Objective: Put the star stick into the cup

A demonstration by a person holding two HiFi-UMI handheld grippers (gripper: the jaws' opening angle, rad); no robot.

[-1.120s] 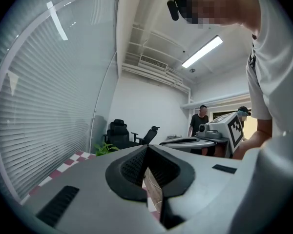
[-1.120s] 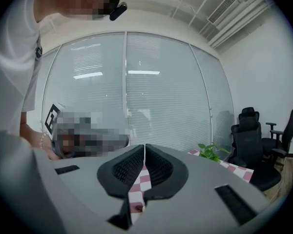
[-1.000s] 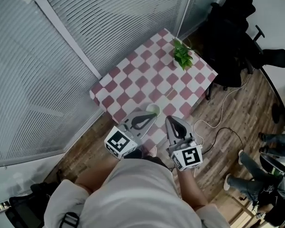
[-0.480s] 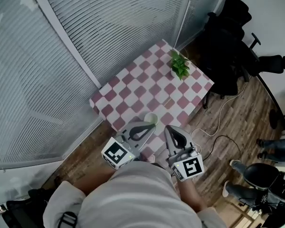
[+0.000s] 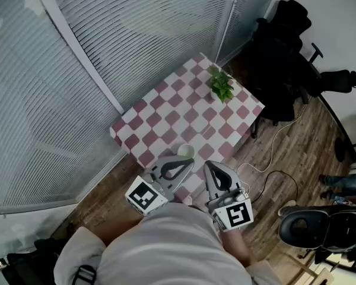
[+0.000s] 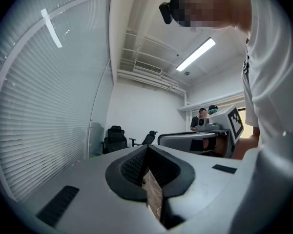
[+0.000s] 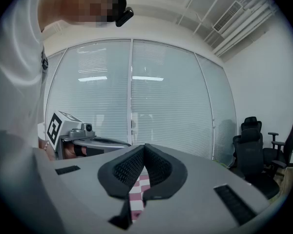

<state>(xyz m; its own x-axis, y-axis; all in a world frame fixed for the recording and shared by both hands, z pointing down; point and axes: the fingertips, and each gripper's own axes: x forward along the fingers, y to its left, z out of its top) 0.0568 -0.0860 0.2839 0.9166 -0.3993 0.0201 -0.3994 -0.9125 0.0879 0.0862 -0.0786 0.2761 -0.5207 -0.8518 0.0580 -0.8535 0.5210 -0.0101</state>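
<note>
Nearest, the person's pale shirt (image 5: pixel 166 242) fills the bottom of the head view, and both grippers are held level just in front of it, side by side and apart. The left gripper (image 6: pixel 146 149) has its jaws pressed together with nothing between them; only floor and a cable show through the slit under its tips. The right gripper (image 7: pixel 145 146) is likewise closed and empty, with checked cloth showing under its tips. Just past the left gripper's tip stands the cup (image 5: pixel 186 152), close to the near corner of the table (image 5: pixel 143 119). It is small, round and pale green, upright with its mouth open. The table wears a pink-and-white checked cloth. What looks like the stick (image 5: pixel 206 130) lies flat on the cloth between the middle and the right edge, well apart from the cup and both grippers. It shows only as a thin tan streak, too small to show its star. A plant (image 5: pixel 221 86) sits by the far corner. Beyond are white blinds (image 5: pixel 136 34) on the left and black chairs (image 5: pixel 285 52) on the right, over a wood floor (image 5: pixel 296 153).
</note>
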